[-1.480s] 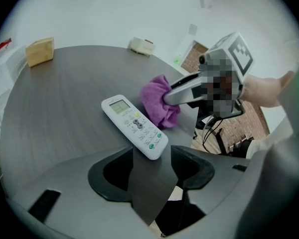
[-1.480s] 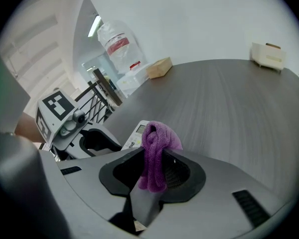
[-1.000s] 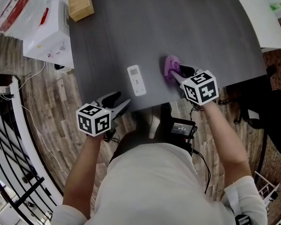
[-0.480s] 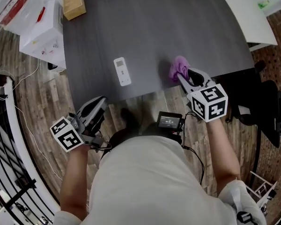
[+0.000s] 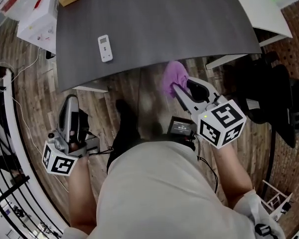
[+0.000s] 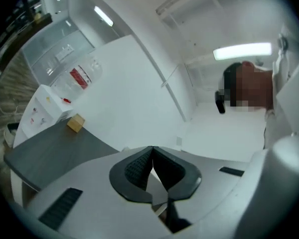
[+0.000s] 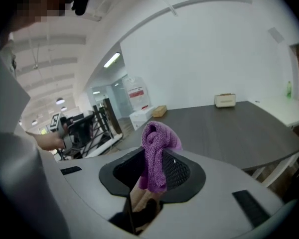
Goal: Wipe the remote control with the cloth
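remote control [image 5: 105, 48] on table [image 5: 189, 19] | cloth [image 5: 172, 75] in right tool [image 5: 178, 88]

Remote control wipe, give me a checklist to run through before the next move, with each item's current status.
1. Is the purple cloth clamped in the right gripper: ok.
2. Is the left gripper shut with nothing between its jaws: ok.
3. Is the remote control flat and uncovered on the dark table: ok.
4. Is the purple cloth over the remote control: not ok, it is past the table edge.
5. Is the left gripper near the remote control: not ok, it is off the table.
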Demonstrator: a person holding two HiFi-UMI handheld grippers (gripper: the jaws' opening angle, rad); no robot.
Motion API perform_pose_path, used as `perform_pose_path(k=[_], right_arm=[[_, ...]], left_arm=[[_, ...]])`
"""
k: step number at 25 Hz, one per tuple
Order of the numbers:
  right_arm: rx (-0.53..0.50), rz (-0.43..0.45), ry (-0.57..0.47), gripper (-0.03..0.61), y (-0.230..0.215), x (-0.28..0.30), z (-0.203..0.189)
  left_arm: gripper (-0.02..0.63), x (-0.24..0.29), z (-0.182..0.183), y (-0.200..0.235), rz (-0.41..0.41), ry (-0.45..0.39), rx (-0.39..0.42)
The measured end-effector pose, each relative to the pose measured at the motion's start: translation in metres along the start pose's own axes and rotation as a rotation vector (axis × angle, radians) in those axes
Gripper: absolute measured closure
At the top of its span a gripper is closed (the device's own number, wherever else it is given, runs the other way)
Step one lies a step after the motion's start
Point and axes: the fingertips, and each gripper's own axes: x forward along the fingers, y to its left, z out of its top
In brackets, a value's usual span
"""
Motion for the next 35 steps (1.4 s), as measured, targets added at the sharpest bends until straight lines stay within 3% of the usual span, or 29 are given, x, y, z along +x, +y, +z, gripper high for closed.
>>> perform_pose_path(k=[2, 3, 6, 7, 8, 9, 10, 11, 13, 14, 15, 19, 22, 31, 35], right_arm=[[0.066, 0.051, -0.028, 0.471, 0.012, -0.021, -0.006], [0.083, 0.068, -0.038, 0.471, 0.016, -0.031, -0.009], [0.075, 0.085, -0.048, 0.471, 0.023, -0.056, -0.016], [0.068, 0.086, -0.049, 0.471, 0.025, -0.062, -0.018], [0.064, 0.086, -0.05, 0.471, 0.026, -0.068, -0.019], [0.063, 0.085, -0.052, 0.471, 0.028, -0.072, -0.02], [0.068, 0.087, -0.057, 0.471, 0.031, -0.075, -0.021], [0.083, 0.093, -0.064, 0.471, 0.035, -0.078, -0.021], [0.137, 0.111, -0.085, 0.471, 0.043, -0.084, -0.022], [0.171, 0.118, -0.097, 0.471, 0.047, -0.087, -0.021], [0.202, 0.123, -0.108, 0.471, 0.051, -0.089, -0.02], [0.264, 0.115, -0.163, 0.471, 0.067, -0.096, -0.007], [0.267, 0.122, -0.194, 0.471, 0.091, -0.099, 0.003], [0.288, 0.083, -0.248, 0.472, 0.146, -0.1, 0.006], [0.265, 0.049, -0.266, 0.472, 0.158, -0.104, 0.007]], left_arm=[[0.609, -0.014, 0.008, -0.019, 0.011, -0.079, -0.035], [0.609, -0.021, 0.011, -0.027, 0.051, -0.071, 0.054], [0.609, -0.038, 0.018, -0.056, 0.252, 0.04, 0.647], [0.609, -0.043, 0.025, -0.065, 0.299, 0.032, 0.769], [0.609, -0.051, 0.035, -0.069, 0.337, -0.001, 0.8], [0.609, -0.059, 0.046, -0.068, 0.363, -0.05, 0.745], [0.609, -0.068, 0.057, -0.062, 0.365, -0.107, 0.615], [0.609, -0.075, 0.064, -0.056, 0.331, -0.168, 0.436], [0.609, -0.086, 0.066, -0.048, 0.188, -0.28, 0.068], [0.609, -0.09, 0.063, -0.049, 0.111, -0.31, -0.059], [0.61, -0.093, 0.059, -0.054, 0.041, -0.313, -0.135], [0.611, -0.097, 0.037, -0.092, -0.212, -0.206, -0.258], [0.61, -0.11, 0.03, -0.113, -0.331, -0.148, -0.325], [0.607, -0.153, 0.012, -0.126, -0.393, -0.029, -0.389], [0.607, -0.164, 0.008, -0.125, -0.471, -0.004, -0.45]])
